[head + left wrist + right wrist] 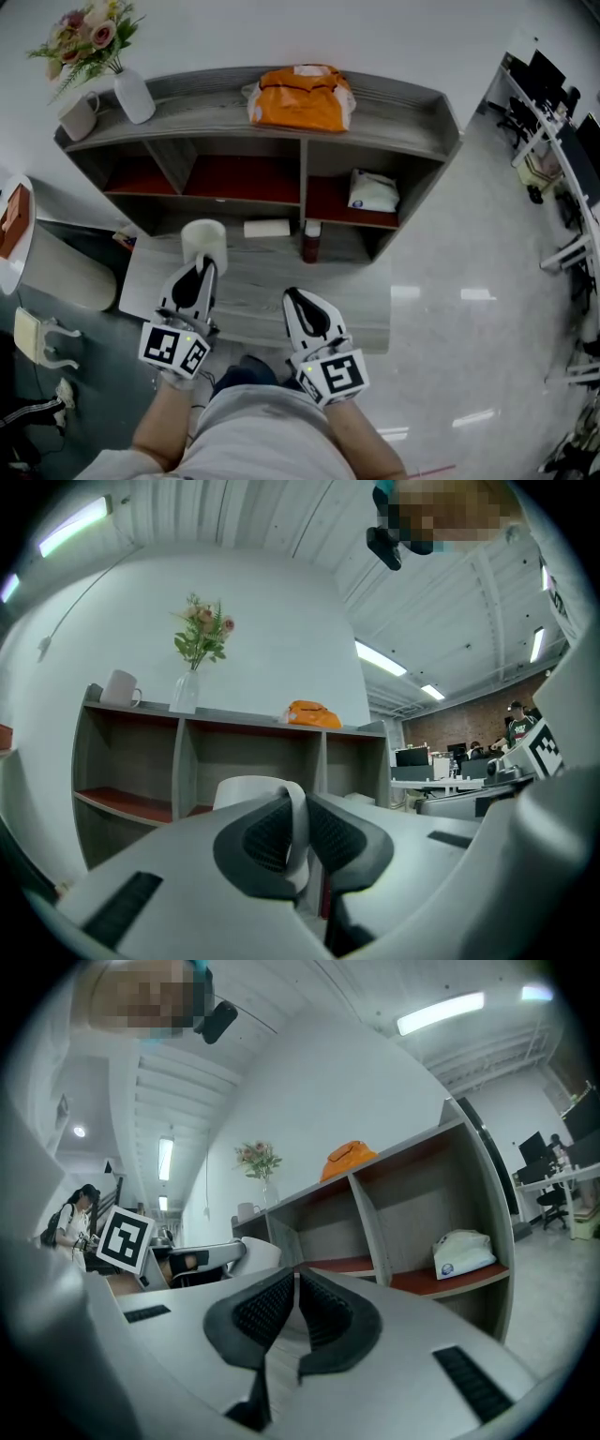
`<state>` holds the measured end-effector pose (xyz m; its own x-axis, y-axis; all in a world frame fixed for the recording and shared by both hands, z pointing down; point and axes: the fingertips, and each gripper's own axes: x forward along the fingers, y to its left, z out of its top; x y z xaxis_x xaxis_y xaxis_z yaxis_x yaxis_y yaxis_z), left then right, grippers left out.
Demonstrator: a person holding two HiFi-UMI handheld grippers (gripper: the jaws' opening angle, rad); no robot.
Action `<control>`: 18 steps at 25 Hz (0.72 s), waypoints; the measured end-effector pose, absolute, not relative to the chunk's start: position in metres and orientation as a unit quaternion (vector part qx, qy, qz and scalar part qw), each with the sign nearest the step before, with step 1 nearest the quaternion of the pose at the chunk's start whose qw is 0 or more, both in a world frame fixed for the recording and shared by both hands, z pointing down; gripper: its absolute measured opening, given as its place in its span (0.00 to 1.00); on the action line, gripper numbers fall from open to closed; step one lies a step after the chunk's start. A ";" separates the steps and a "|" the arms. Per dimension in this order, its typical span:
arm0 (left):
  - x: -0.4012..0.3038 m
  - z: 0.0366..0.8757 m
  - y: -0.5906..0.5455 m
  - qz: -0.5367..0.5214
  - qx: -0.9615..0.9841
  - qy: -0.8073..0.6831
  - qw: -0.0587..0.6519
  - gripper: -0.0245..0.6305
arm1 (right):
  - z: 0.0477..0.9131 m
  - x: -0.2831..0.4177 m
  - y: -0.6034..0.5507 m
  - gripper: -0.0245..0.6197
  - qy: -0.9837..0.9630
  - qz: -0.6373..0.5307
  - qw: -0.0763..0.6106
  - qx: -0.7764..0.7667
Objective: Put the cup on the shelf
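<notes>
Left tool [202, 272]: pinched narrow on the wall of the white cup [203, 239].
Cup place: at the tool's tip, shelf [412, 103] just ahead.
Right tool [298, 302]: closed, empty.
Care: the cup is best carried upright and firmly pinched, and set well inside a free compartment.

Matt white cup [203, 239]; grey woodgrain shelf [403, 127], matt; glossy floor [469, 319].

You have no legible text, number or brand in any view. Your left gripper [205, 269] and right gripper [292, 296] carry only black-and-white square marker patterns. The white bag [464, 1249] bears a round blue emblem, its print too small to read.
</notes>
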<state>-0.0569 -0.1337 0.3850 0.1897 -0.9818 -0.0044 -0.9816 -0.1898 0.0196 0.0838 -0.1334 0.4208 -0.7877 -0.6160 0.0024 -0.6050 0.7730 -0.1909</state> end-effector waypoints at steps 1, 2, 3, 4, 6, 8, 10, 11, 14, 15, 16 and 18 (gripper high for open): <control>-0.058 0.383 -0.140 -0.009 0.772 -0.636 0.005 0.10 | 0.421 0.085 -0.136 0.08 0.940 -0.092 0.029 -0.327; -0.059 0.382 -0.147 -0.011 0.772 -0.635 0.003 0.10 | 0.422 0.087 -0.139 0.08 0.939 -0.093 0.028 -0.330; -0.061 0.380 -0.155 -0.012 0.773 -0.634 0.002 0.10 | 0.422 0.088 -0.142 0.08 0.937 -0.093 0.027 -0.335; -0.064 0.379 -0.162 -0.014 0.775 -0.632 0.001 0.10 | 0.421 0.089 -0.146 0.08 0.935 -0.093 0.026 -0.340; -0.069 0.376 -0.177 -0.017 0.779 -0.627 0.000 0.10 | 0.419 0.090 -0.151 0.08 0.931 -0.092 0.026 -0.353; -0.073 0.375 -0.191 -0.020 0.784 -0.620 0.001 0.10 | 0.418 0.090 -0.157 0.08 0.926 -0.089 0.026 -0.367; -0.077 0.376 -0.205 -0.021 0.792 -0.610 0.003 0.10 | 0.416 0.089 -0.164 0.08 0.920 -0.084 0.025 -0.382; -0.079 0.376 -0.212 -0.021 0.796 -0.605 0.003 0.10 | 0.415 0.089 -0.167 0.08 0.917 -0.083 0.024 -0.390; -0.085 0.376 -0.236 -0.022 0.806 -0.591 -0.003 0.10 | 0.412 0.089 -0.175 0.08 0.905 -0.079 0.022 -0.417; -0.088 0.376 -0.243 -0.024 0.808 -0.588 -0.004 0.10 | 0.411 0.090 -0.177 0.08 0.901 -0.079 0.021 -0.426; -0.090 0.376 -0.250 -0.027 0.811 -0.585 -0.004 0.10 | 0.412 0.090 -0.179 0.08 0.898 -0.078 0.021 -0.433; -0.095 0.376 -0.263 -0.032 0.815 -0.578 -0.007 0.10 | 0.413 0.088 -0.182 0.08 0.891 -0.078 0.018 -0.446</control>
